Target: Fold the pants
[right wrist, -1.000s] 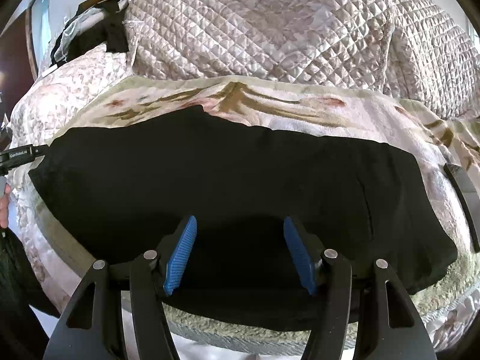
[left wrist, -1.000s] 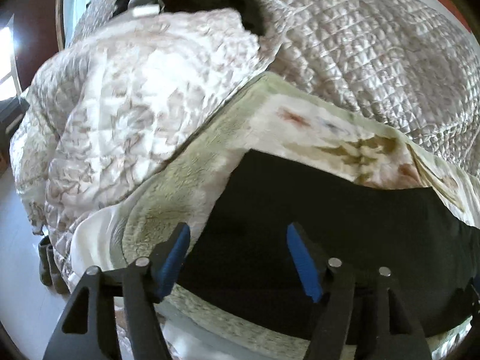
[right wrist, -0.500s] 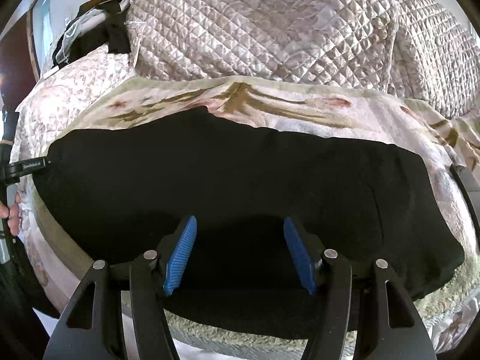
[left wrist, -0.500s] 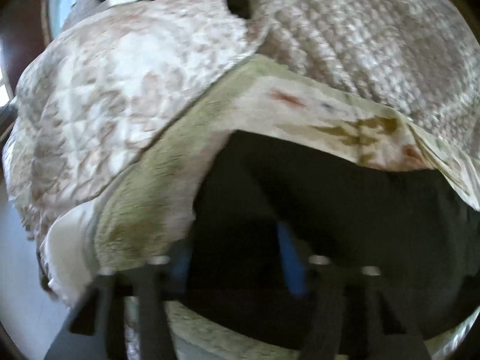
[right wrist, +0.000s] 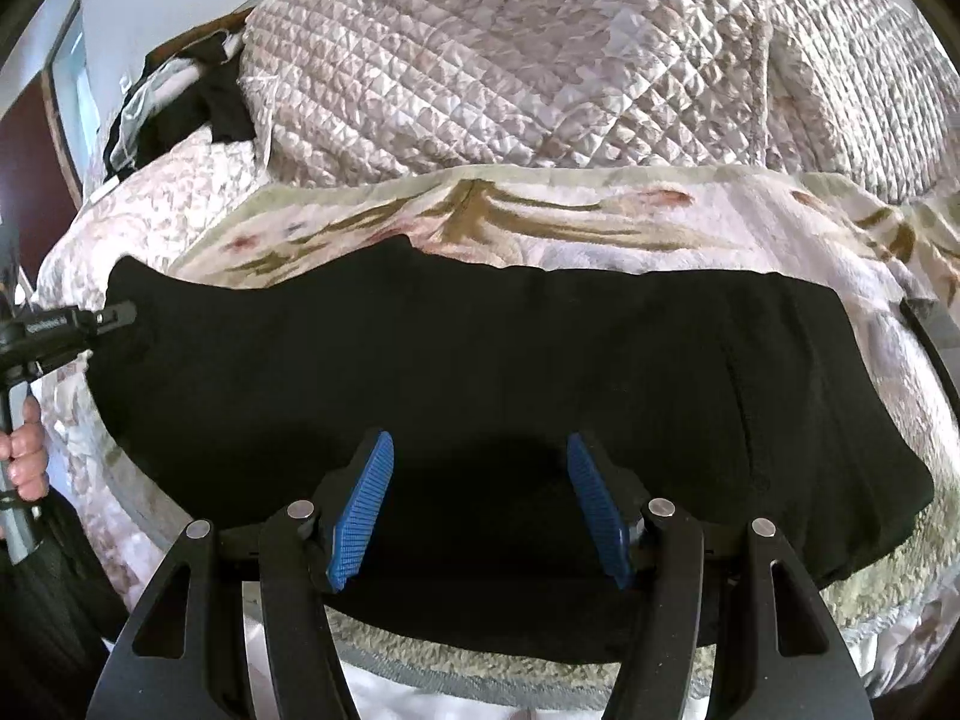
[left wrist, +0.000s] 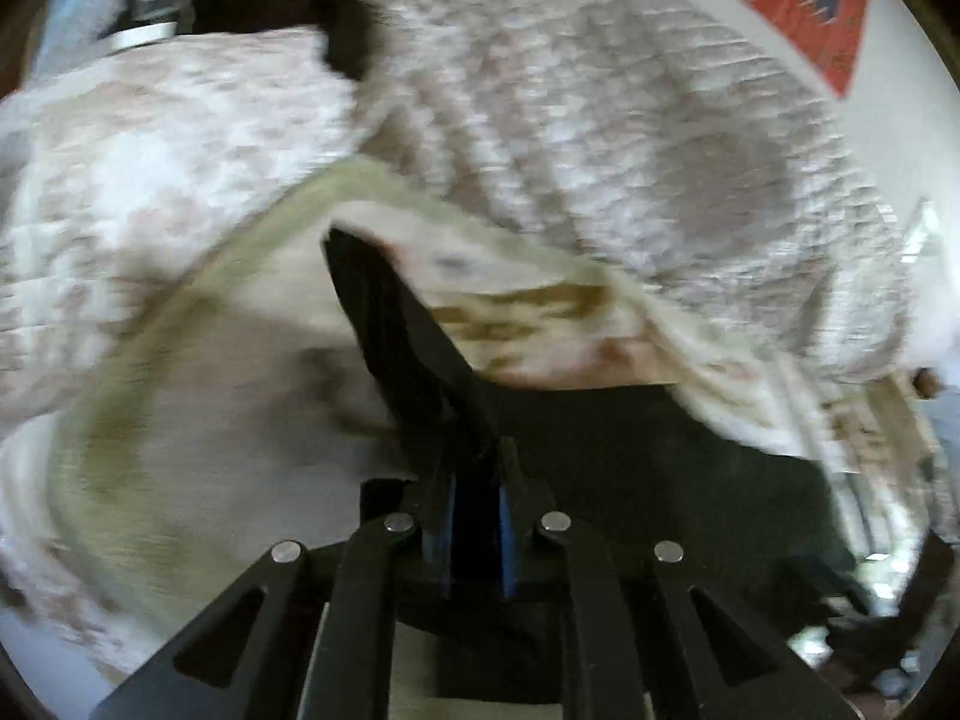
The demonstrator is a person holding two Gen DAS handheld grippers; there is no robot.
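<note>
Black pants (right wrist: 480, 372) lie spread sideways on a floral blanket (right wrist: 600, 222) on the bed. My left gripper (left wrist: 477, 516) is shut on the pants' left end (left wrist: 408, 360) and lifts it, so a flap of black cloth stands up in front of the left wrist camera. It shows at the far left of the right wrist view (right wrist: 114, 318), held by a hand. My right gripper (right wrist: 480, 504) is open and empty, low over the near edge of the pants at their middle.
Quilted bedding (right wrist: 510, 60) is piled behind the blanket. A dark garment (right wrist: 198, 108) lies at the back left. A black strap (right wrist: 936, 342) lies at the right edge of the bed. A red patterned wall hanging (left wrist: 798, 6) shows above.
My left gripper moved onto the pants' left end, closed on it and raised it. The right gripper stayed open and nearly still.
</note>
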